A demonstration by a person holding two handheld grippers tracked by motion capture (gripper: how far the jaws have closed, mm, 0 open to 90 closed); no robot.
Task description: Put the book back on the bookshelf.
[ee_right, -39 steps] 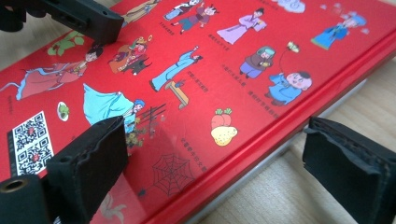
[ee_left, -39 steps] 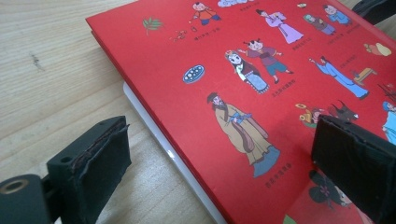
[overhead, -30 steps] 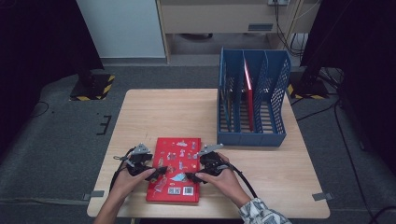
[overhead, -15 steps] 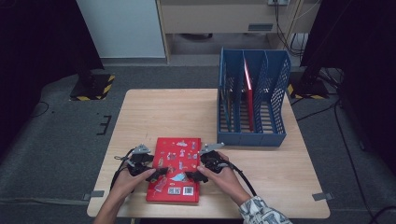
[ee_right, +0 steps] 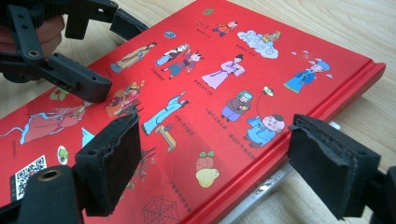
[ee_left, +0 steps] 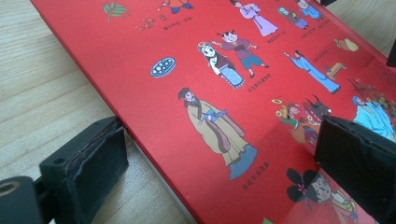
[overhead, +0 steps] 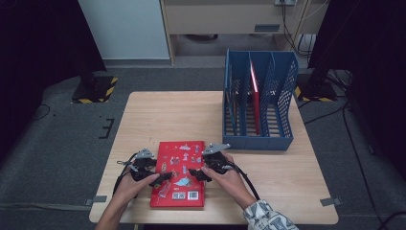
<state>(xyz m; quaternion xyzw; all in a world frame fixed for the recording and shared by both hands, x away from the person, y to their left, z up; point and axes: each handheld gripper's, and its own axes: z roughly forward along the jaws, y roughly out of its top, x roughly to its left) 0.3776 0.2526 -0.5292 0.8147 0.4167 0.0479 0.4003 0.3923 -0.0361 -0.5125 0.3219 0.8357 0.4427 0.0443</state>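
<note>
The left tool [overhead: 160,178] has its jaws spread apart, straddling the left edge of the red book [overhead: 179,172]: in the left gripper view one pad [ee_left: 88,170] sits on the wood just beside that edge and the other pad [ee_left: 359,165] hangs over the cover. The right tool [overhead: 197,173] is likewise open across the book's right edge, the spine side; in the right gripper view one pad [ee_right: 112,163] is above the cover and the other [ee_right: 334,163] is off the spine, over the wood. Neither tool is clamped on the book.

The book lies flat, cover up, on the wooden surface [overhead: 172,120], at its near edge. The blue file rack [overhead: 258,103] stands beyond the book and to its right, well apart, with a red book [overhead: 254,96] upright in it.
</note>
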